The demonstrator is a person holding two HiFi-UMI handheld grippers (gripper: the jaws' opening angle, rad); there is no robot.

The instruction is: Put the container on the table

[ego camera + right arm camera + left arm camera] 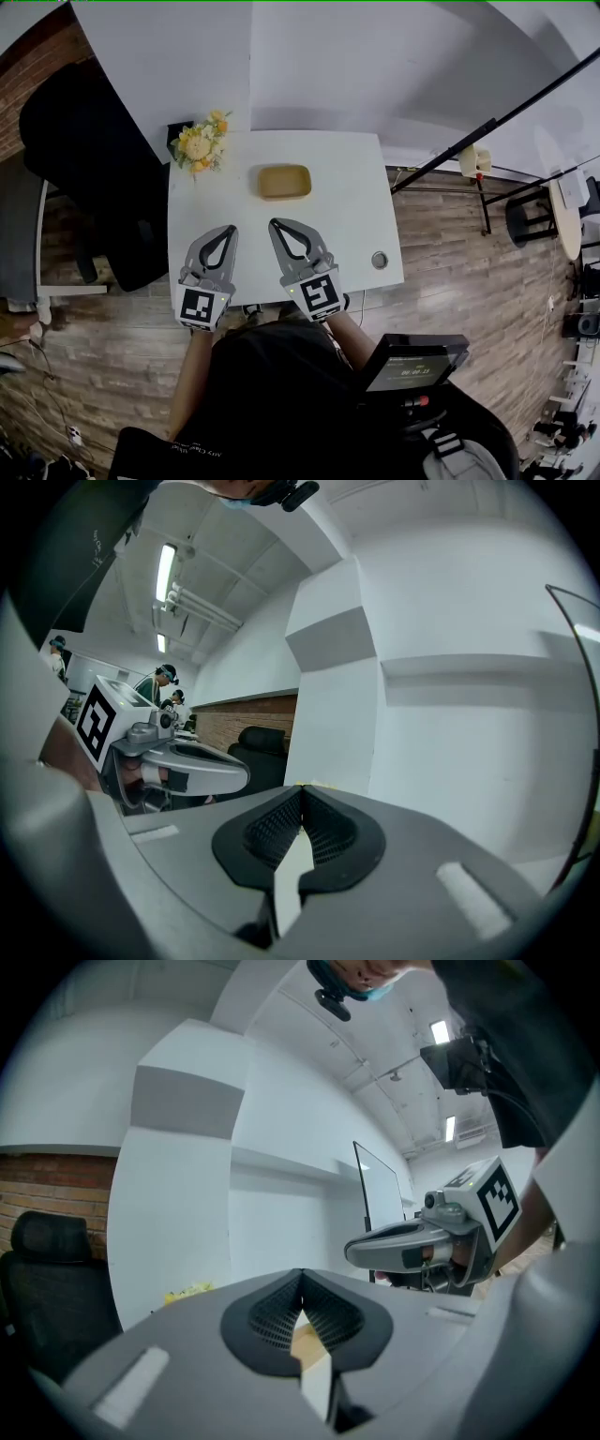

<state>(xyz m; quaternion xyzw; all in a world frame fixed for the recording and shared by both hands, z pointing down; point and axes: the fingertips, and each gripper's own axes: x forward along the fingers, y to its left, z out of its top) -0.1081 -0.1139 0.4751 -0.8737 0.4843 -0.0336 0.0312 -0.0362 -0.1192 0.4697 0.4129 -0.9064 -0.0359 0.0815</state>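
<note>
A tan, rounded rectangular container (284, 181) rests on the white table (356, 216), toward its far middle. Both grippers hover over the table's near edge, side by side and apart from the container. My left gripper (228, 230) is shut with nothing in it. My right gripper (276, 224) is shut and holds nothing too. In the left gripper view a sliver of the container (307, 1339) shows through the gap below the closed tips (300, 1283), and the right gripper's body (422, 1241) is at the right. In the right gripper view the jaws (300, 799) meet, with the left gripper's body (178, 766) at the left.
A bunch of yellow flowers (200, 143) stands at the table's far left corner. A small round metal object (379, 260) lies near the right edge. A black chair (89, 159) is left of the table; white walls stand behind it. A device with a screen (412, 364) hangs at my right side.
</note>
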